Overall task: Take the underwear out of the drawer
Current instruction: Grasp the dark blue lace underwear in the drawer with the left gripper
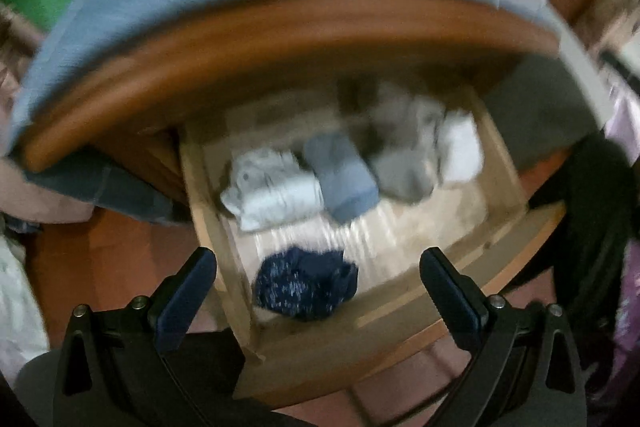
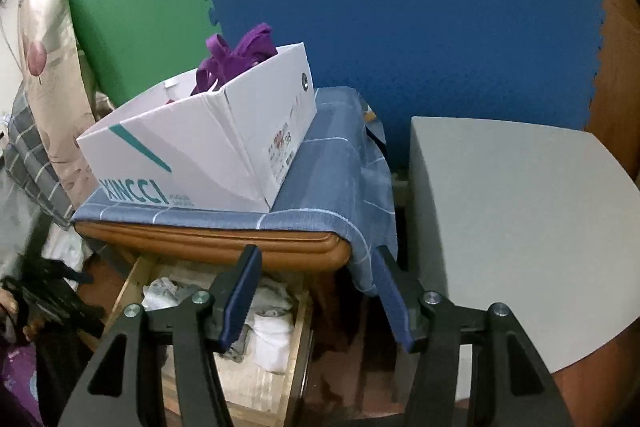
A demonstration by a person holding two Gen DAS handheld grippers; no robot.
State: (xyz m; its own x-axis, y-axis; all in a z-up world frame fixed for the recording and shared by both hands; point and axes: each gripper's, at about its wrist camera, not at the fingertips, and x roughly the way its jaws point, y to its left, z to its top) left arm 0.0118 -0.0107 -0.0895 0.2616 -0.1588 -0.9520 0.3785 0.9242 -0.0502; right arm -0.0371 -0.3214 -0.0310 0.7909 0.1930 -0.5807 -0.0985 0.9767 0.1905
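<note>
The wooden drawer (image 1: 502,163) stands pulled out under a brown nightstand top (image 1: 248,39). Inside lie folded clothes: a white piece (image 1: 276,193), a blue one (image 1: 344,179), grey and white ones (image 1: 404,167), and a dark navy speckled piece of underwear (image 1: 306,283) near the front. My left gripper (image 1: 318,267) hangs open above the drawer, its jaws straddling the navy piece without touching it. In the right wrist view the drawer (image 2: 298,331) shows at lower left with white and grey clothes (image 2: 272,331). My right gripper (image 2: 318,291) is open and empty, above the drawer's right side.
A white cardboard box (image 2: 192,163) with purple cloth (image 2: 236,57) stands on the blue checked cover (image 2: 332,179) over the nightstand. A grey cabinet (image 2: 508,219) stands to the right. Green and blue foam mats (image 2: 400,7) line the wall. Bedding (image 2: 44,67) is at the left.
</note>
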